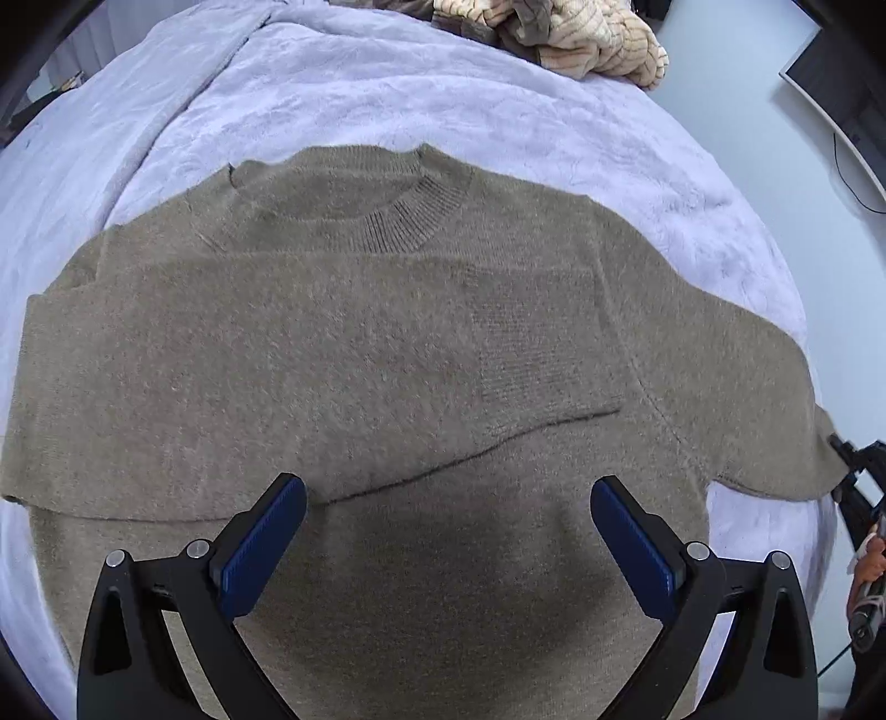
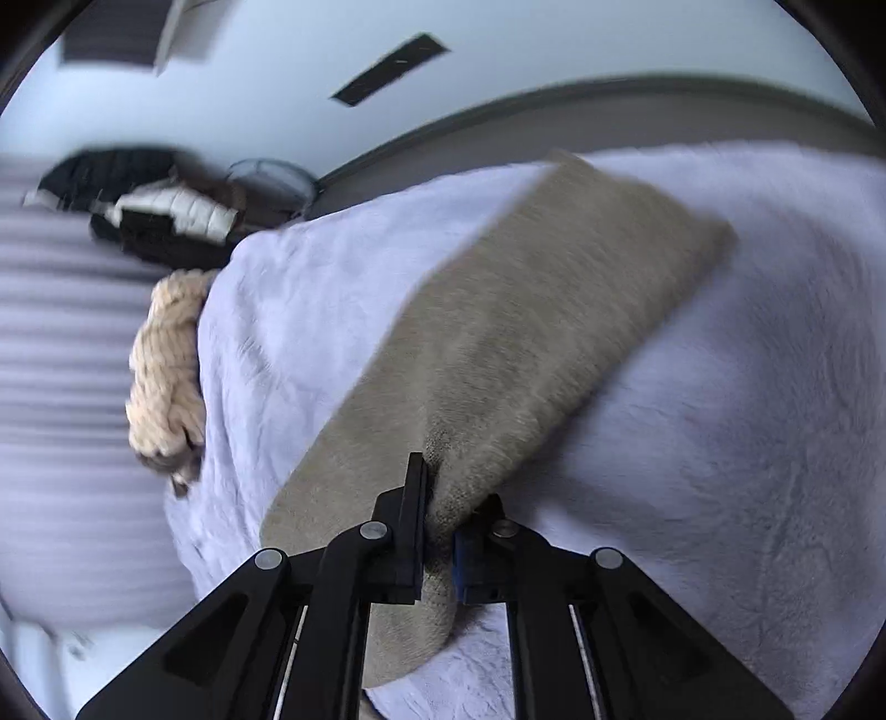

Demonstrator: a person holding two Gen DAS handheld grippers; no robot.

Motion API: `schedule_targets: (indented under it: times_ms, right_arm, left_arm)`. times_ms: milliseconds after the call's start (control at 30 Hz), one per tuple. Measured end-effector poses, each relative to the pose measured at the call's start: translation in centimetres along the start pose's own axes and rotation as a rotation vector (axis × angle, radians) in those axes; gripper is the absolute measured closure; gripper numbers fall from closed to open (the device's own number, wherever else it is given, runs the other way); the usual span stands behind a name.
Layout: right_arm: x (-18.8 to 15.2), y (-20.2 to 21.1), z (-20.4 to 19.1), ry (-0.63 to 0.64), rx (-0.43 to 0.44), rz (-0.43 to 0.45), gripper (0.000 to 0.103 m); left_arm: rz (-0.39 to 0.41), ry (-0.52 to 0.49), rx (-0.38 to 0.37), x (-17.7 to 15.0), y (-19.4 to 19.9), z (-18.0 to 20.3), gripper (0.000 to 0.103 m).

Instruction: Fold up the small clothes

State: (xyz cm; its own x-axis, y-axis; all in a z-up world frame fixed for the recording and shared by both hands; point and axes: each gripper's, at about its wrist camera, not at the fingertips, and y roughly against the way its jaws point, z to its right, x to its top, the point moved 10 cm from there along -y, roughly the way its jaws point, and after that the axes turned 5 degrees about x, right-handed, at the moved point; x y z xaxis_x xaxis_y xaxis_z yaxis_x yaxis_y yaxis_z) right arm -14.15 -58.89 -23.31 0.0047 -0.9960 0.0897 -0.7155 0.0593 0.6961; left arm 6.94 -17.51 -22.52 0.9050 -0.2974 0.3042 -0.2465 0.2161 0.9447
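A taupe knit sweater [image 1: 354, 354] lies flat on a lilac blanket [image 1: 387, 94], its ribbed collar [image 1: 410, 221] at the far side. One sleeve is folded across the chest, its cuff [image 1: 531, 343] resting right of centre. My left gripper [image 1: 448, 498] hovers over the sweater's lower body, open wide, with nothing between its blue pads [image 1: 266, 543]. In the right wrist view my right gripper [image 2: 451, 498] is shut on the other sleeve [image 2: 498, 343] near its cuff. That sleeve stretches away over the blanket [image 2: 720, 415]. The right gripper also shows at the right edge [image 1: 858, 476] of the left wrist view.
A cream and brown cable-knit garment [image 1: 587, 39] is heaped at the far end of the bed, and shows as a cream heap [image 2: 166, 376] at the left of the right wrist view. Dark and white clothing [image 2: 160, 210] lies beyond it. A monitor [image 1: 836, 94] stands at the far right.
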Motion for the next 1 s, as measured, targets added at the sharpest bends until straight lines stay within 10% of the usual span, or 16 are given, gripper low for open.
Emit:
schedule_targets:
  times_ms: [300, 533, 767, 900, 967, 1000]
  right_arm:
    - [-10.2, -2.6, -18.1, 0.658, 0.139, -0.163, 0.095]
    - [-28.9, -8.8, -26.7, 1.002, 0.287, -0.413, 0.095]
    - [-39.6, -17.1, -20.7, 1.106, 0.043, -0.686, 0.091]
    - [-37.7, -16.8, -19.2, 0.92, 0.043, -0.669, 0.048]
    - [-36.0, -16.5, -19.7, 0.833, 0.07, -0.602, 0.049]
    - [-35.4, -16.7, -19.9, 0.809, 0.071, -0.584, 0.066]
  left_arm:
    - [0.069, 0.06, 0.049, 1.4, 2.1, -6.3, 0.0]
    - [0.107, 0.196, 0.111, 1.5, 3.2, -14.3, 0.0]
    - [0.103, 0.265, 0.116, 0.0, 3.1, -19.5, 0.0]
    - [0.118, 0.271, 0.049, -0.1, 3.6, -20.4, 0.0]
    - [0.124, 0.279, -0.005, 0.2, 3.8, -20.3, 0.0]
    - [0.127, 0.285, -0.038, 0.3, 4.0, -20.3, 0.0]
